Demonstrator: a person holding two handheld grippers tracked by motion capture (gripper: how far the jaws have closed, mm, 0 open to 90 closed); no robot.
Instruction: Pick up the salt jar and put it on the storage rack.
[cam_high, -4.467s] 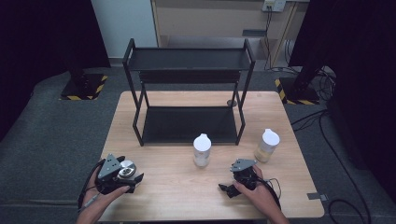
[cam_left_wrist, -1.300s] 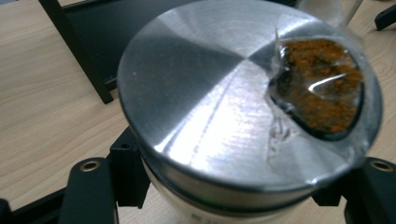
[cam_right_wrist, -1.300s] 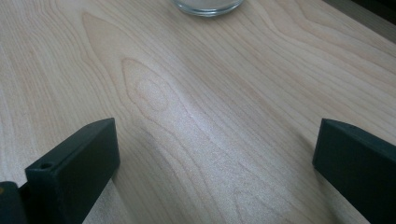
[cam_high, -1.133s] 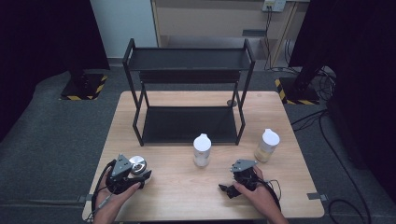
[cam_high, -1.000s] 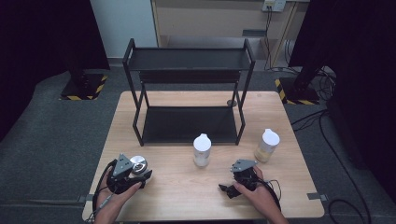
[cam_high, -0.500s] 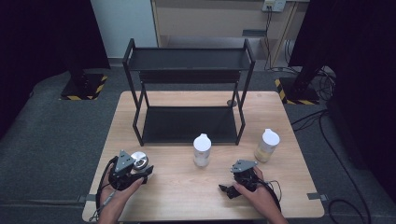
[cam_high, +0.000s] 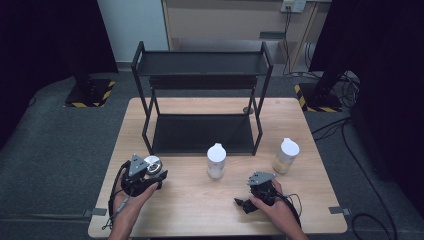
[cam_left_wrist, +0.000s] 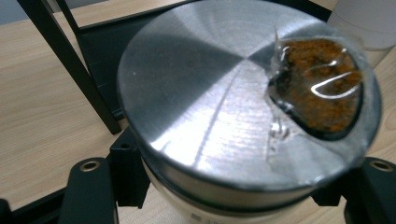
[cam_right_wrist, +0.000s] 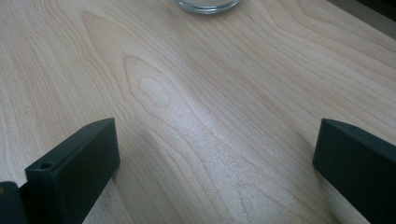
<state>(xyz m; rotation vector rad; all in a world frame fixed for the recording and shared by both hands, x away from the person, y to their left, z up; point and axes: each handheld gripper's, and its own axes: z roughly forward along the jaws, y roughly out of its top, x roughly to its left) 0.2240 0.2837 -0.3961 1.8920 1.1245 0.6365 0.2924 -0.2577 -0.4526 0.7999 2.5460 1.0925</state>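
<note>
in the lower left of the high view the left gripper (cam_high: 150, 176) is clamped on a jar (cam_left_wrist: 243, 121) with a shiny metal lid, just in front of the black shelf (cam_high: 200, 130). the right gripper (cam_high: 250, 197) rests at lower right on the table (cam_high: 200, 210), jaws wide apart over bare wood. two white-capped bottles (cam_high: 216, 161) (cam_high: 286, 156) stand between and beyond them.

You hold a jar (cam_left_wrist: 243, 116) with a brushed, shiny metal lid; the table (cam_right_wrist: 210, 116) is pale matt wood, the shelf (cam_high: 200, 132) matt black metal.
</note>
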